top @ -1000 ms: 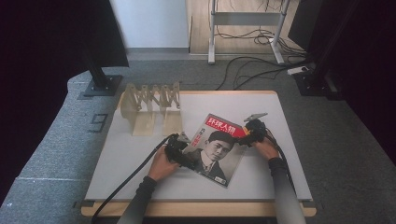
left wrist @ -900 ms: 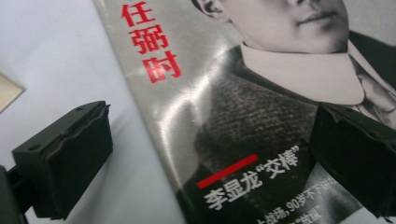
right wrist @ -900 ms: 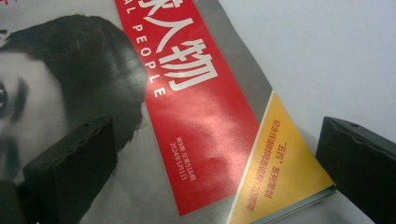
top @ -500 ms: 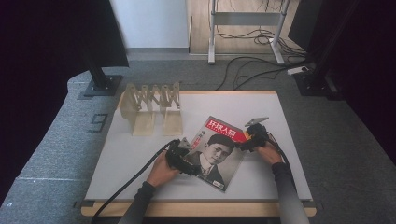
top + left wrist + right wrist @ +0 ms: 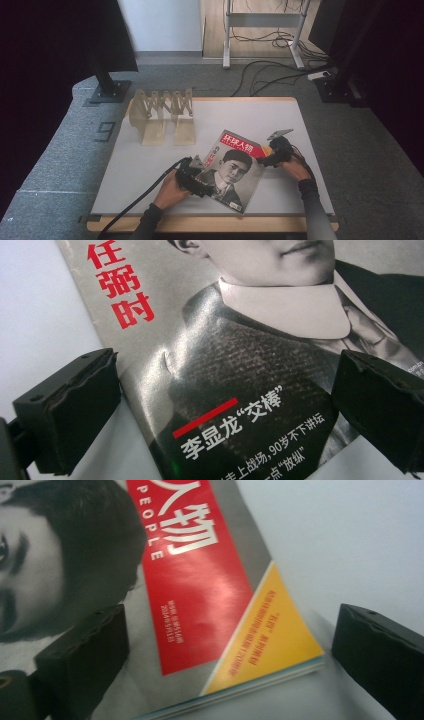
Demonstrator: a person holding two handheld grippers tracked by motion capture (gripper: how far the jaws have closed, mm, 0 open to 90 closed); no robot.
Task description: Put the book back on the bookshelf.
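Glossy flat magazine [image 5: 234, 170] lies between both tools' spread black jaws.

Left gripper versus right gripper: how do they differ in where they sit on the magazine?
The left gripper sits at the magazine's lower left edge, near the red and white cover text, while the right gripper sits at its upper right corner, by the yellow triangle. The left gripper's jaws straddle the spine-side edge; the right gripper's jaws straddle the corner's page edges. Both have their jaws open, and the magazine lies flat on the table.
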